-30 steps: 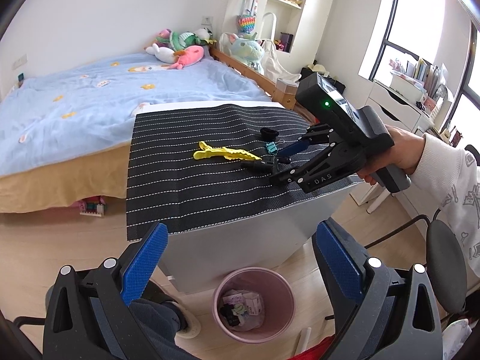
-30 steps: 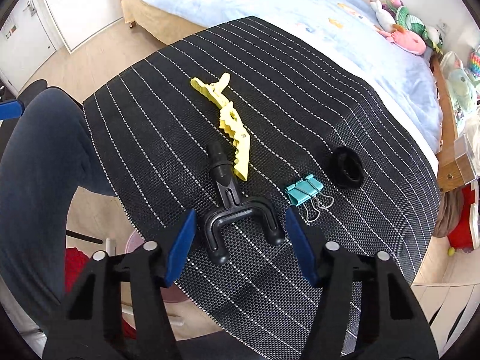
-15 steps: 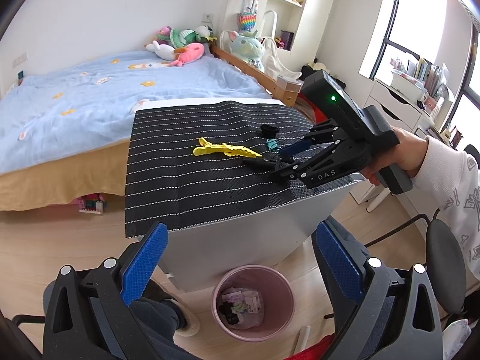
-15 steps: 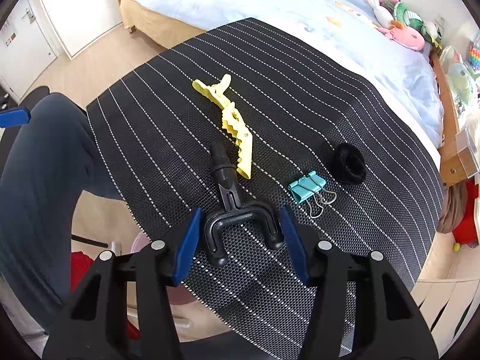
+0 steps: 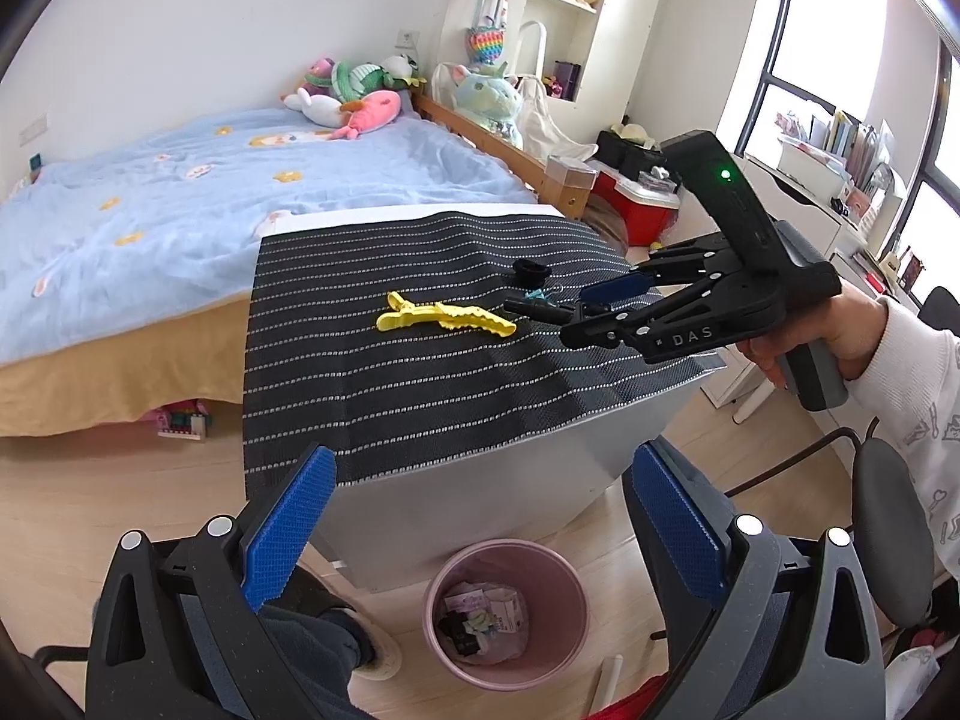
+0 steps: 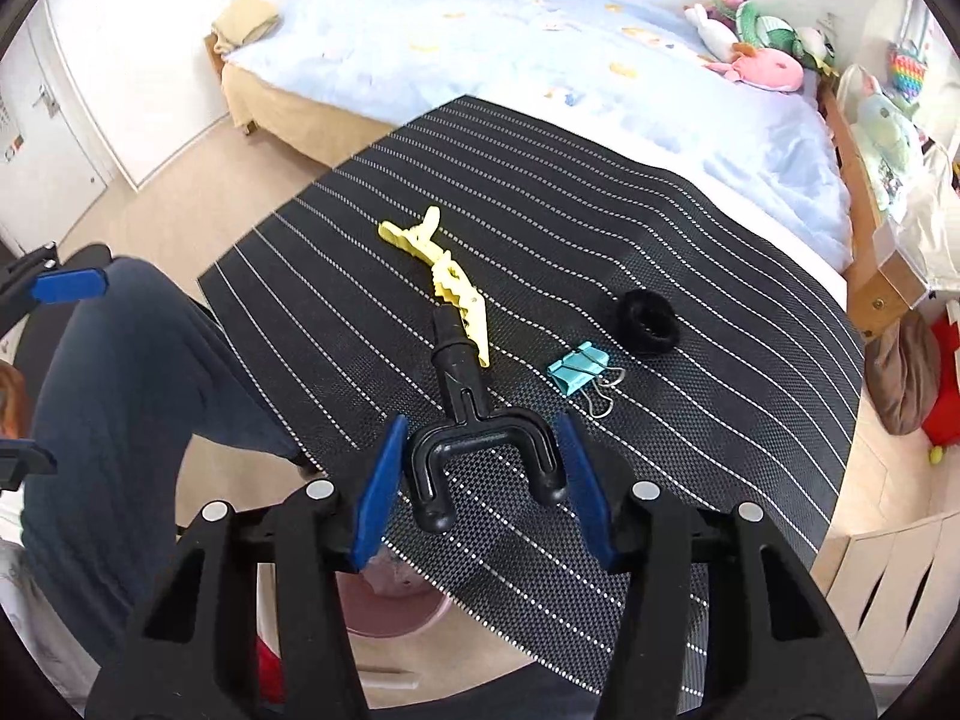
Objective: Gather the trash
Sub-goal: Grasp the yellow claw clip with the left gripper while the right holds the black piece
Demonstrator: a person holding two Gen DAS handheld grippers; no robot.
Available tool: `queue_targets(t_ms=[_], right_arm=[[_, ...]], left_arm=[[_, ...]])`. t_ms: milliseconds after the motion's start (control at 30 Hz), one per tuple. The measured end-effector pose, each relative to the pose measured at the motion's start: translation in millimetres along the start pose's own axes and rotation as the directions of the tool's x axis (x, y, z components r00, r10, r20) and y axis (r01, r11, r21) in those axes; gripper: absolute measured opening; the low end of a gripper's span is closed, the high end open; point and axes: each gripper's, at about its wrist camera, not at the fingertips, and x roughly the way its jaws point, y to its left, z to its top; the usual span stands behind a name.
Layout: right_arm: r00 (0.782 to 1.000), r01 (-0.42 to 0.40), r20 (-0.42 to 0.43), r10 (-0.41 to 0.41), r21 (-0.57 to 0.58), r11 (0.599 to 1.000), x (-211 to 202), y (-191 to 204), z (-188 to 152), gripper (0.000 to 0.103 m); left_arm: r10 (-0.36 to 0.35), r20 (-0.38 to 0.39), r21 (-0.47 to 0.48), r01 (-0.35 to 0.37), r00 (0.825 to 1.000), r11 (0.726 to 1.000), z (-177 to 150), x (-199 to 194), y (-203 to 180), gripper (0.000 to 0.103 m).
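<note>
My right gripper [image 6: 480, 480] is shut on a black forked plastic piece [image 6: 462, 396], its blue pads pressing the two prongs. In the left wrist view the right gripper [image 5: 585, 315] holds that piece [image 5: 534, 310] a little above the striped mat [image 5: 420, 408]. On the mat lie a yellow toothed hair clip [image 6: 447, 282], a teal binder clip [image 6: 579, 369] and a black ring [image 6: 648, 318]. My left gripper [image 5: 480, 534] stands open and empty, off the table's near side, above a pink trash bin [image 5: 432, 600] that holds some scraps.
The mat covers a grey table [image 5: 510, 468] standing against a bed [image 5: 180, 210] with plush toys. A person's dark trouser leg [image 6: 132, 420] is left of the table. A swivel chair [image 5: 888, 516] stands to the right, and shelves and a desk stand by the window.
My right gripper's jaws narrowed onto the black forked piece, then rose and tilted with it, lifting it off the mat. The left gripper has stayed where it was.
</note>
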Motion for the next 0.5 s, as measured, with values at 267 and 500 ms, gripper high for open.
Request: queue_targets(t_ms=[267, 500], right_arm=[[1.0, 0.009, 0.025, -0.01, 0.058, 0.998, -19.9, -13.2, -1.8, 0.052], [1.0, 0.007, 0.028, -0.01, 0.095, 0.995, -30.8, -24.7, -8.3, 0.052]], left_arm=[[0.015, -0.002, 0.061, -0.015, 1.0, 0.998, 37.4, 11.6, -5.7, 0.095], [0.027, -0.054, 0.14, -0.02, 0.998, 0.99, 72.8, 37.2, -4.5, 0.095]])
